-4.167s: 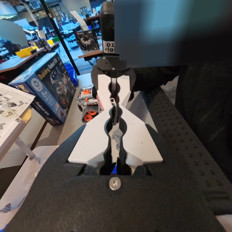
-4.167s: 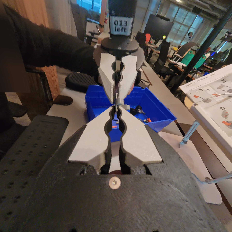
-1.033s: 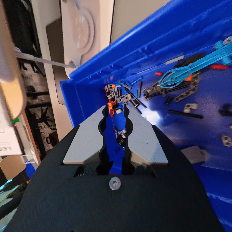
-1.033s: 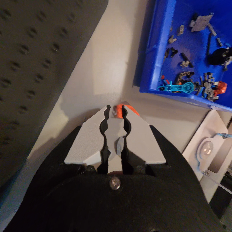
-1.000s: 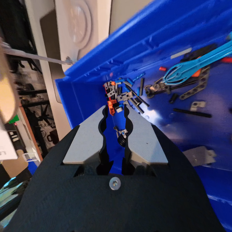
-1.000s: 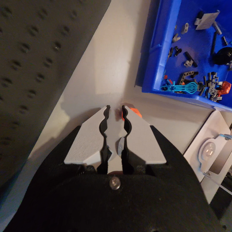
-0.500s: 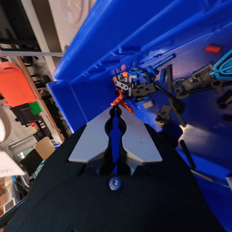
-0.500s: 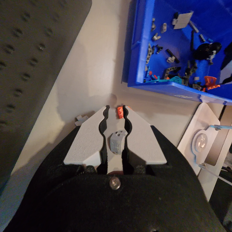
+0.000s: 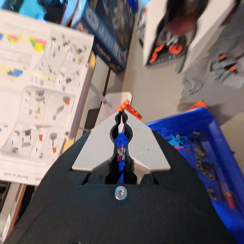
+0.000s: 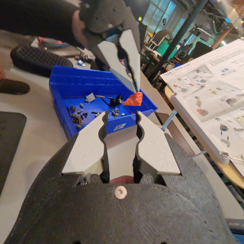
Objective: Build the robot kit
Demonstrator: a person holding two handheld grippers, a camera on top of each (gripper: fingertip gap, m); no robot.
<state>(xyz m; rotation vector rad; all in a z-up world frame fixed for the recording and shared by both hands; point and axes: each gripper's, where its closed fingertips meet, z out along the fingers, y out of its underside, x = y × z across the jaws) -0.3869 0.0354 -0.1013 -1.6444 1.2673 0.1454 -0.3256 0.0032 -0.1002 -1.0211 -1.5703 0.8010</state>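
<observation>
While pinched at the fingertips of the left gripper (image 9: 121,111), an orange toothed brick piece (image 10: 133,100) hangs above the right end of the blue bin (image 10: 84,80), clear of its floor. Bin contents: small grey, black and blue parts, one black wheel (image 10: 114,101). Right gripper (image 10: 120,114): fingers spread, empty, near the bin's near wall, above the table (image 10: 37,132). Right of bin: instruction sheet (image 10: 216,95) on a tilted board.
</observation>
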